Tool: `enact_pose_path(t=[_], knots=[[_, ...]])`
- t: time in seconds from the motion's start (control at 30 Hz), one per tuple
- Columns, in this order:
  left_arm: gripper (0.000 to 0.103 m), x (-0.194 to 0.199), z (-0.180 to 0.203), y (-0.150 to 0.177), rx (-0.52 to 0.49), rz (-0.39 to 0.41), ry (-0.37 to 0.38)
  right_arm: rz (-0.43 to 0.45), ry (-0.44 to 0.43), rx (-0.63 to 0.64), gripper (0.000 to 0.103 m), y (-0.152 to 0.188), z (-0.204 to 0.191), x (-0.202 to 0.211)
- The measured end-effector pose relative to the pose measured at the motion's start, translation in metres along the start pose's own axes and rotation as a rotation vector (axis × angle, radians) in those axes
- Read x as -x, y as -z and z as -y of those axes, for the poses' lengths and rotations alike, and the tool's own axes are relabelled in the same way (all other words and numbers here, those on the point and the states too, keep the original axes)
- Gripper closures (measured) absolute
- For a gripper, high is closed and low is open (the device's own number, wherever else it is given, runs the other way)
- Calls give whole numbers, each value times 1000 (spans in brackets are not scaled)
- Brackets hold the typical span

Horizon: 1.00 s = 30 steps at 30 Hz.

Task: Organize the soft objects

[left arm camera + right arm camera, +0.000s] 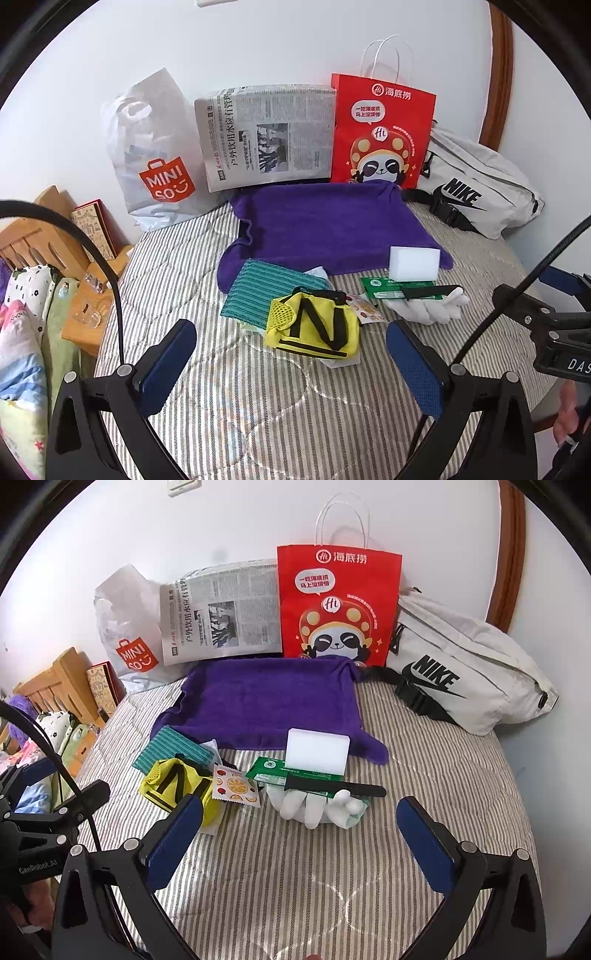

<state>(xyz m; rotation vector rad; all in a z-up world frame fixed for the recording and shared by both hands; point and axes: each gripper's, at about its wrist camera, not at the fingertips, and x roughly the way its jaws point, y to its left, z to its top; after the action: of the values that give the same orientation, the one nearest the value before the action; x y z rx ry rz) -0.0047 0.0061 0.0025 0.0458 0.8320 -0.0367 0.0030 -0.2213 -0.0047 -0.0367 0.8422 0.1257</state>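
A purple towel (325,225) (266,701) lies spread on the striped bed. On its near edge stands a white sponge block (413,260) (317,752). In front lie a teal ribbed cloth (264,291) (173,751), a yellow mesh pouch with black straps (314,328) (173,784), a fruit-print sachet (234,786), a green packet (395,288) (291,773) and a white glove (432,308) (317,806) under a black strip (336,784). My left gripper (291,365) is open just short of the pouch. My right gripper (301,840) is open just short of the glove.
Against the wall stand a white Miniso plastic bag (151,158) (125,635), a folded newspaper (266,136) (221,616), a red paper bag with a panda (380,133) (338,605) and a grey Nike waist bag (476,184) (465,664). A wooden headboard and bedding (33,280) lie left.
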Motion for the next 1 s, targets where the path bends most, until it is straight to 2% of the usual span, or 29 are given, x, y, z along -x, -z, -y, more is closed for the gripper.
enact_pose_path(t=[0.4,0.57,0.67,0.83,0.9,1.0], knots=[[0,-39,-24,13,31,-46,8,-49,-3,-13,0,8,8,-31],[0,-64,-23,19,6,-72,26,-82,3,-22,0,12,11,-46],[0,-81,-23,21,-5,-90,12,-100,5,-26,0,14,14,-55],[13,-106,-20,17,-44,-80,-8,-125,19,-27,0,16,16,-68],[29,-116,-18,17,-64,-97,1,-132,24,-27,0,16,18,-73],[32,-130,-16,19,-82,-115,36,-147,33,-37,0,18,23,-80]])
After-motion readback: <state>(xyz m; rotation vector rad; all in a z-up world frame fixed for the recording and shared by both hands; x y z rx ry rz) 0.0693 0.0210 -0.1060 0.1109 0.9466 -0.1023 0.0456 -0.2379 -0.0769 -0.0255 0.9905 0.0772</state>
